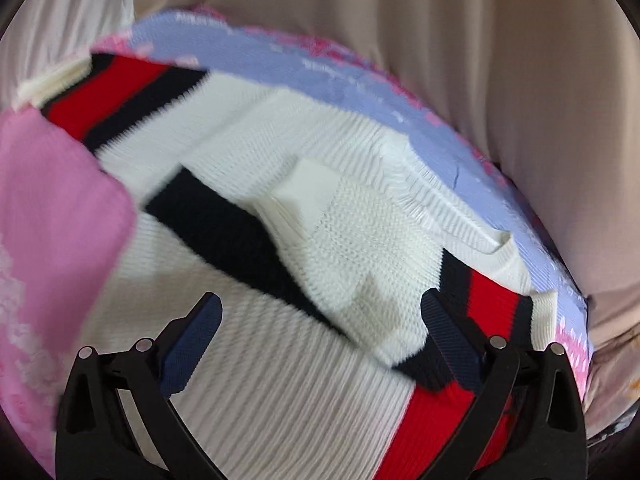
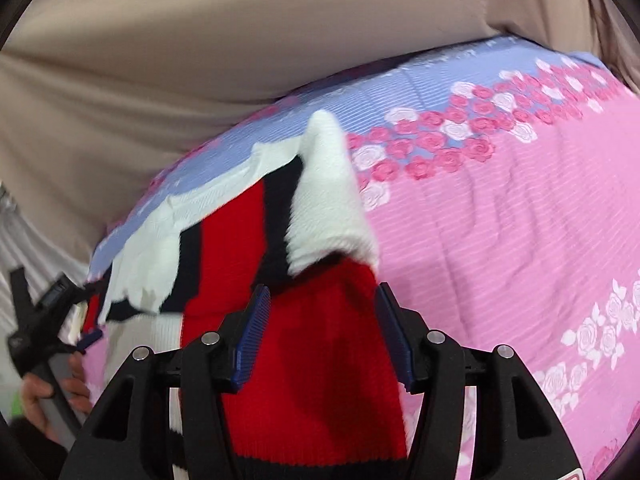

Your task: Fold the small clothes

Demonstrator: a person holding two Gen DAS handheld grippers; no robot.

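Two views split the scene between them. Only the left wrist view shows the body of the sweater (image 1: 352, 236): white ribbed knit crossed by a wide navy band, lying ahead of and beneath the left claw (image 1: 320, 316), with a red-and-navy striped cuff passing under its right finger. That claw stands spread wide, its ridged blue pads clear of the knit and nothing pinched between them. Only the right wrist view shows the rose-printed part of the bedspread (image 2: 500, 216), a pink ribbed cloth running to the right of the right claw (image 2: 320, 308), with a lavender border further ahead. It also shows, far off to the left, the person's hand (image 2: 38, 394) gripping the handle of the other tool. The right claw is partly spread; a red knit sleeve (image 2: 316, 360) lies between its fingers, and blur hides whether the pads touch it. Ahead, a white cuff stands up in a soft peak.
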